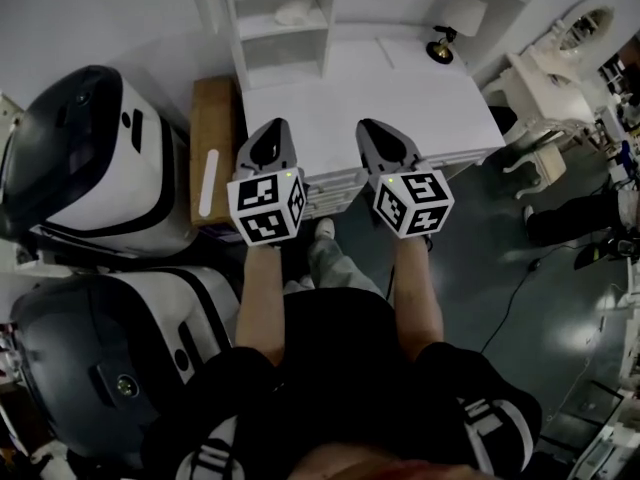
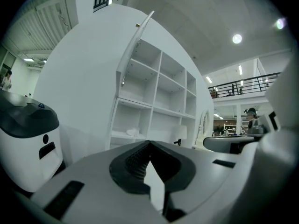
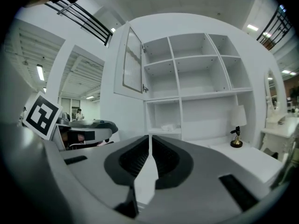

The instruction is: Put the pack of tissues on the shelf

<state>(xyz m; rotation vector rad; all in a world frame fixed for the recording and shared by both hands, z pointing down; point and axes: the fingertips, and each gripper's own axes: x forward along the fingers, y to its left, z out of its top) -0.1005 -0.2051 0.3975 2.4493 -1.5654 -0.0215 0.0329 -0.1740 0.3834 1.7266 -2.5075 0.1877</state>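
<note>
Your left gripper (image 1: 272, 128) and right gripper (image 1: 372, 126), both pressed together and empty, hover over the desk's (image 1: 330, 118) near edge. Open desktop lies ahead. The pack of tissues (image 1: 295, 10) lies in the far shelf's (image 1: 327, 13) left compartment, and a lamp (image 1: 440, 46) stands far right.

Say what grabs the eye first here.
The left gripper and right gripper sit dead centre, jaws shut and empty, pointing over the white desk. At the desk's back stands the white shelf, with what looks like the pack of tissues lying in its lower left compartment. Two bulky white-and-black machines fill the left side.
</note>
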